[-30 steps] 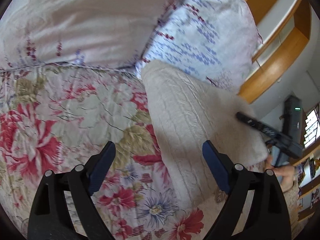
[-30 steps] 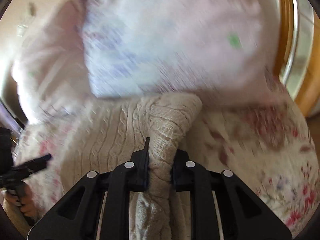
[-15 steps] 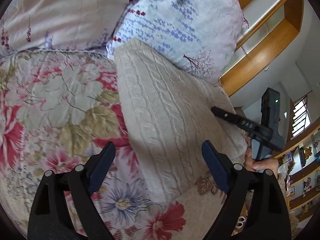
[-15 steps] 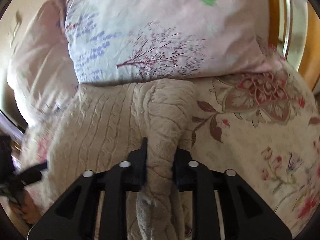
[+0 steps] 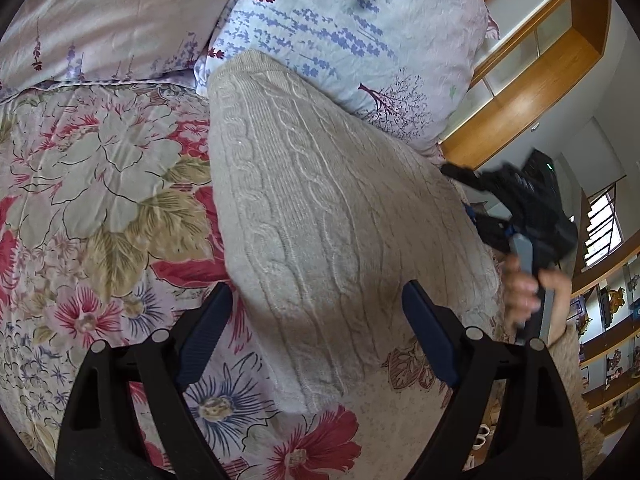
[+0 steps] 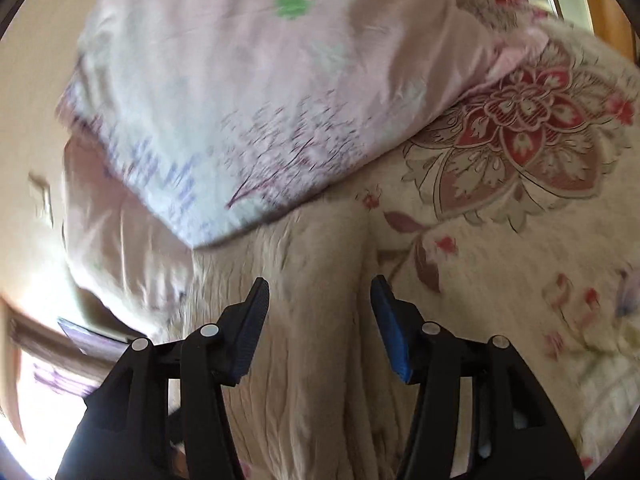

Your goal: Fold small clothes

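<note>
Left wrist view: left gripper [image 5: 316, 308] fingers spread wide, released, above cream cable-knit sweater [image 5: 320, 216] lying mid-frame on floral bedspread [image 5: 100, 184], top edge against pillow [image 5: 344, 36].

Right wrist view, blurred: right gripper [image 6: 318, 300] fingers parted, released, either side of sweater fold [image 6: 324, 264], lower centre.

The right claw [image 6: 318, 300] stands spread, its two blue-padded fingers [image 6: 390, 328] apart with a ridge of cream cable-knit sweater [image 6: 320, 340] lying between them, touching neither pad as far as the blur lets one tell. The sweater runs from the bottom of the view up to a pale pillow [image 6: 248, 100] printed with purple branches and one green clover, its far end meeting the pillow's lower edge. To the right lies a cream bedspread [image 6: 500, 240] with a large red and brown flower. A plainer pinkish pillow [image 6: 120, 248] sits at the left. The picture is smeared.
</note>
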The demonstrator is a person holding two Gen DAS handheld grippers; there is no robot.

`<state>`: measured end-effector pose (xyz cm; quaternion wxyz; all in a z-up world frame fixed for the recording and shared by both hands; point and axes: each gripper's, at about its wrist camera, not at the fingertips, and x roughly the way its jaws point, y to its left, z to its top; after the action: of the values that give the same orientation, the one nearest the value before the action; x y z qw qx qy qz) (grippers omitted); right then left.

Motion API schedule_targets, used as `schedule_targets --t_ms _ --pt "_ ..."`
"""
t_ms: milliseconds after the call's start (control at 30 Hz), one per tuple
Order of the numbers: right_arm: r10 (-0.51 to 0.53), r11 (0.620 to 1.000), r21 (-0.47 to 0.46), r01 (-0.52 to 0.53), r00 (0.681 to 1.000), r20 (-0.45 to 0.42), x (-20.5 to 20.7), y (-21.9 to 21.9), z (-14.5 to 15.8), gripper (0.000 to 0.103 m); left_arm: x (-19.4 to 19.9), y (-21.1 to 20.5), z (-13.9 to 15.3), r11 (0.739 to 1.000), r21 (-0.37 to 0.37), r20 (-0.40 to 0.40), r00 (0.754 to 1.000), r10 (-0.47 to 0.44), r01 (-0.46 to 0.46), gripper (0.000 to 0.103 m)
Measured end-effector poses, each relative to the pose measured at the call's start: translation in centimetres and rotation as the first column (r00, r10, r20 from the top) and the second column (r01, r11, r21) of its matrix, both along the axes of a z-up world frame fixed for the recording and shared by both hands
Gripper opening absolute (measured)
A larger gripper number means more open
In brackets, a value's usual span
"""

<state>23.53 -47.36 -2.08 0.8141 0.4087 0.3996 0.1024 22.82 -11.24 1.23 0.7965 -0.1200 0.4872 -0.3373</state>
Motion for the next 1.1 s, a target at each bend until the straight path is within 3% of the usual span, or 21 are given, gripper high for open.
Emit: schedule_targets --t_ms 100,133,167,233,267,367,400,500,600,633,733,767,1000,1033,1100 --pt "-0.012 0.999 0.037 0.014 0.999 -0.048 2.1 -0.3 -1.1 0.055 0.4 -0.4 -0.4 1.000 -0.001 -0.025 1.000 0.000 0.000 0.078" --pt "-0.013 0.999 0.038 0.015 0.999 -0.048 2.4 -0.2 -1.2 0.047 0.6 -0.5 -0.6 1.000 -0.002 -0.034 0.999 0.003 -0.003 0.077" --pt "-0.010 0.999 0.030 0.011 1.000 -0.028 2.7 -0.1 -1.1 0.024 0.7 -0.5 -0.8 1.000 -0.003 -0.039 0.999 0.003 -0.003 0.074" --pt "0.005 1.000 -0.024 -0.005 1.000 0.026 2.5 0.6 0.0 0.011 0.8 -0.6 -1.1 1.000 -0.007 -0.045 0.999 0.005 -0.005 0.072" --pt "0.023 0.997 -0.074 -0.016 0.996 0.088 2.1 1.3 1.1 0.010 1.0 -0.6 -1.1 1.000 -0.009 -0.045 0.999 0.002 -0.002 0.072" --pt "0.018 0.982 -0.188 0.022 0.978 0.207 0.9 2.4 3.8 0.009 1.0 -0.7 -1.2 1.000 -0.011 -0.045 0.999 0.000 0.000 0.071" --pt "-0.002 0.972 -0.228 0.051 0.978 0.211 0.6 2.4 4.2 0.009 1.1 -0.7 -1.2 1.000 -0.010 -0.043 0.999 -0.001 0.001 0.071" --pt "-0.052 0.953 -0.293 0.083 0.992 0.112 2.2 2.4 3.0 0.009 1.0 -0.8 -1.2 1.000 -0.012 -0.040 0.999 -0.007 0.007 0.071" --pt "-0.031 0.957 -0.288 0.030 1.000 0.002 3.2 2.9 1.0 0.012 0.7 -0.8 -1.2 1.000 -0.022 -0.048 0.999 -0.010 0.009 0.071" --pt "-0.030 0.964 -0.264 0.029 1.000 0.001 2.9 2.8 1.0 0.017 0.6 -0.6 -1.2 1.000 -0.029 -0.051 0.999 -0.011 0.010 0.071" --pt "-0.025 0.983 -0.181 0.027 1.000 0.018 0.6 1.9 1.5 0.053 0.3 0.0 -1.3 0.999 -0.047 -0.057 0.998 -0.014 0.011 0.070" --pt "-0.022 0.984 -0.175 0.028 0.999 0.036 -0.8 1.5 1.8 0.055 0.2 0.2 -1.3 0.998 -0.055 -0.058 0.998 -0.016 0.012 0.068" --pt "0.088 0.989 -0.122 -0.079 0.994 0.070 -7.6 1.5 1.3 0.054 -0.5 1.4 -1.4 0.997 -0.078 -0.061 0.998 -0.010 0.005 0.064" --pt "0.097 0.987 -0.135 -0.087 0.993 0.071 -8.2 1.9 1.2 0.049 -0.6 1.5 -1.4 0.997 -0.079 -0.064 0.998 -0.006 0.001 0.062" --pt "0.125 0.977 -0.180 -0.111 0.990 0.067 -8.7 2.7 0.9 0.020 -0.7 1.6 -1.5 0.997 -0.076 -0.063 0.998 -0.002 -0.002 0.060"
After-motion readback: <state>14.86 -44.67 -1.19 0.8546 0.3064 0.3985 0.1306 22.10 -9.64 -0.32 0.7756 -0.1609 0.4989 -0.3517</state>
